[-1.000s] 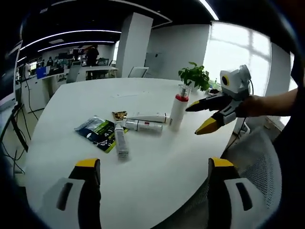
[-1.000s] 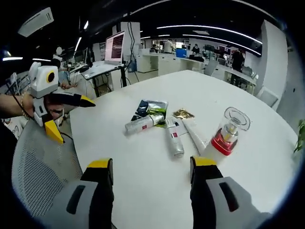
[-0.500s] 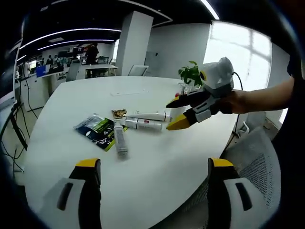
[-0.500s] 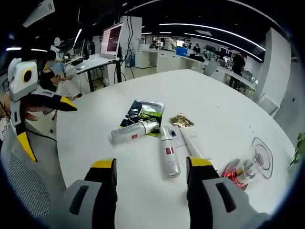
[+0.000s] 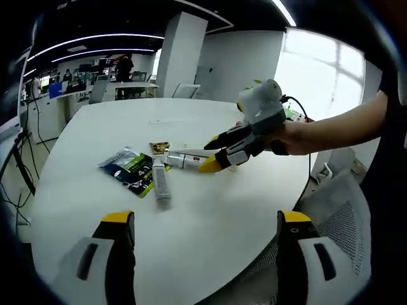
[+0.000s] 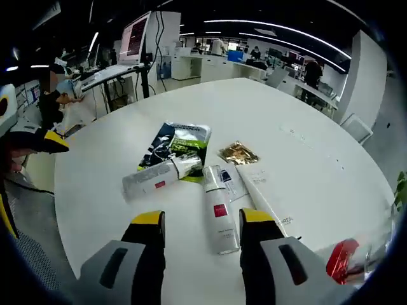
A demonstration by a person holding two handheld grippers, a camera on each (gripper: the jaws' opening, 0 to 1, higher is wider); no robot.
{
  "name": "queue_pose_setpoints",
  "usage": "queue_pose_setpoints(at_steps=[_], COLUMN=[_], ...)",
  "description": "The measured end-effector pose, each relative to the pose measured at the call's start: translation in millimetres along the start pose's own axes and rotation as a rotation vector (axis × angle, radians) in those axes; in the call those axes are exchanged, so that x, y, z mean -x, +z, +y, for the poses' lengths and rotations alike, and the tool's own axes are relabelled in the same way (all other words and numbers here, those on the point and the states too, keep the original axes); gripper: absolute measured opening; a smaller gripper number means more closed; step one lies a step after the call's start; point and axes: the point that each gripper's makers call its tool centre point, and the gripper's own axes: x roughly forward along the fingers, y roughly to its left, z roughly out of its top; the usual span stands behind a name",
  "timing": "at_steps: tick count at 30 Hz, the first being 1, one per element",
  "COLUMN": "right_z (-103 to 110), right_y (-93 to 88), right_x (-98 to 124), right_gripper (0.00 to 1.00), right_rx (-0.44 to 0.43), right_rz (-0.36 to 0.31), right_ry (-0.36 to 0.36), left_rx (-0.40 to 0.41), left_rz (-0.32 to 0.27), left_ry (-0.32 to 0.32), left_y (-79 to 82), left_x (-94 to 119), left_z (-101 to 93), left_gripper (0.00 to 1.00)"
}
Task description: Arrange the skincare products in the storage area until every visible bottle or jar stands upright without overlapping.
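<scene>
White round table (image 6: 318, 146) is carrying three white skincare tubes lying flat beside a dark sachet (image 6: 172, 143), right gripper (image 6: 198, 223) hovering open-jawed over the middle tube (image 6: 216, 210), left gripper (image 5: 202, 230) idling open.

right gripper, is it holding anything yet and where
Nothing held. The right gripper is open, its jaws either side of a lying white tube on the table. The left gripper is open too.

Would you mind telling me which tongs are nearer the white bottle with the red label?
Right. The right tongs straddle the white bottle; the left tongs wait back at the table edge.
</scene>
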Motion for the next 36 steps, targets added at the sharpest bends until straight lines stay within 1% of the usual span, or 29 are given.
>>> queue_pose_setpoints(at_steps=[2,5,12,15,18,19,22,24,25,29,32,33,35,36], right_z=[-1,-3,-9,-7,-5,-6,-6,-7,-6,-5,-5,-5,-6,-5], right_y=[-1.6,-6.8,-16.9,-18.8,-19.4,-19.0,-20.6,-24.2,-24.6,-24.8,-23.8,-23.3,-23.1,-21.6], right_x=[-5,-15,-28,-31,-36,-33,-35,-36,-37,-38,-37,-37,-36,-35], right_gripper=[0.42,0.42,0.36,0.32,0.3,0.29,0.26,0.21,0.21,0.21,0.2,0.2,0.2,0.19], right_rx=[0.011,0.03,0.037,0.061,0.075,0.071,0.048,0.04,0.026,0.051,0.05,0.055,0.054,0.027], right_rz=[0.018,0.043,0.092,0.116,0.123,0.128,0.131,0.14,0.137,0.127,0.119,0.108,0.095,0.081], right_ry=[-0.009,-0.009,-0.014,-0.017,-0.015,-0.018,-0.018,-0.022,-0.017,-0.016,-0.015,-0.013,-0.011,-0.005], left_rx=[-0.001,0.005,0.017,0.009,0.005,0.005,0.005,0.006,0.007,0.011,0.01,0.012,0.036,0.049], left_rz=[0.005,0.008,0.017,0.023,0.029,0.029,0.032,0.032,0.031,0.033,0.033,0.031,0.015,0.005], left_ry=[-0.003,-0.003,0.004,0.001,0.001,0.002,0.005,0.006,0.007,0.01,0.008,0.005,-0.001,-0.001], left_y=[-1.3,-1.5,-2.8,-3.9,-5.9,-5.8,-6.6,-6.7,-6.5,-7.5,-7.0,-6.7,-4.1,-2.6], left_x=[0,0,-1,-2,-2,-3,-3,-2,-2,-3,-3,-3,-2,-1], left_z=[-0.4,0.5,1.7,0.9,2.0,2.0,2.1,2.4,2.5,3.4,2.8,2.4,3.3,4.7], left_gripper=[0.85,0.84,0.84,0.84,0.83,0.83,0.83,0.83,0.83,0.82,0.82,0.82,0.82,0.81])
